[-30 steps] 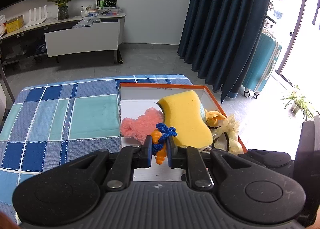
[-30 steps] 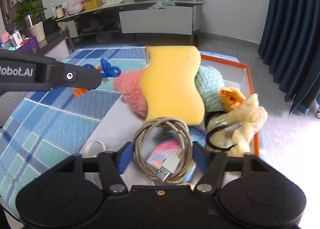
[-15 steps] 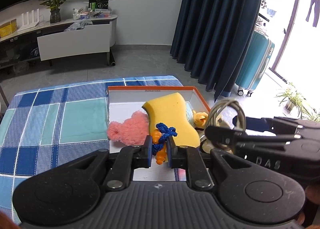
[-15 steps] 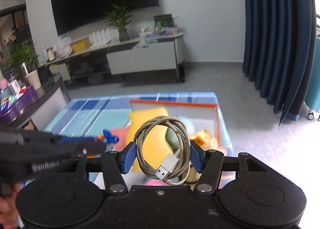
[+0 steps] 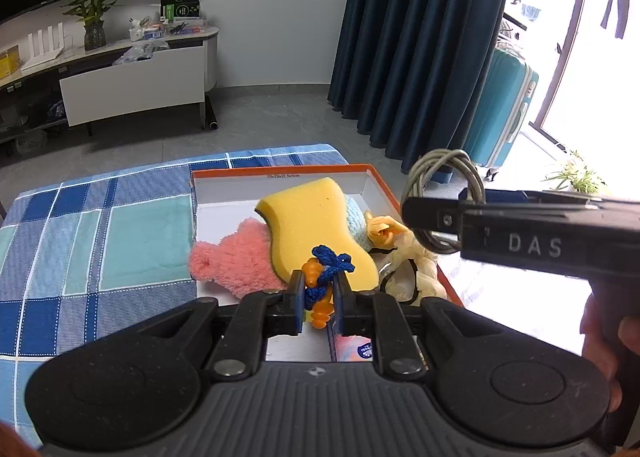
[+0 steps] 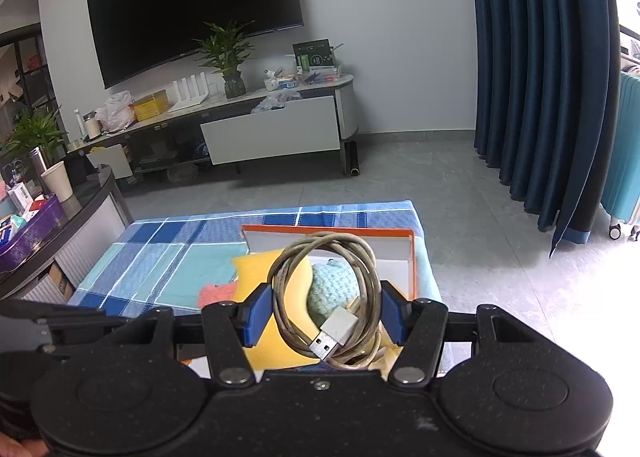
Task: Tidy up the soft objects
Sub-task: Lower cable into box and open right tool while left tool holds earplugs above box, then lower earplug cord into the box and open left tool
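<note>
Holding above the orange-rimmed white box [image 5: 374, 177], the left gripper [image 5: 318, 291] pinched a blue-and-orange crocheted toy [image 5: 324, 277], the right gripper [image 6: 324, 313] clamped a coiled grey USB cable [image 6: 326, 297]; sorting evidently remained unfinished.

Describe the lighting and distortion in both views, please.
Left wrist view: daylight at the right edge blows out to white past the curtain, whose folds bow from the fisheye. Right wrist view: the same white glare lower right, straight walls curve, and the coiled cable stays sharp.

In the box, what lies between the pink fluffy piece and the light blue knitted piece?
The yellow sponge lies between the pink fluffy piece and the light blue knitted piece, overlapping both; the left wrist view shows it.
</note>
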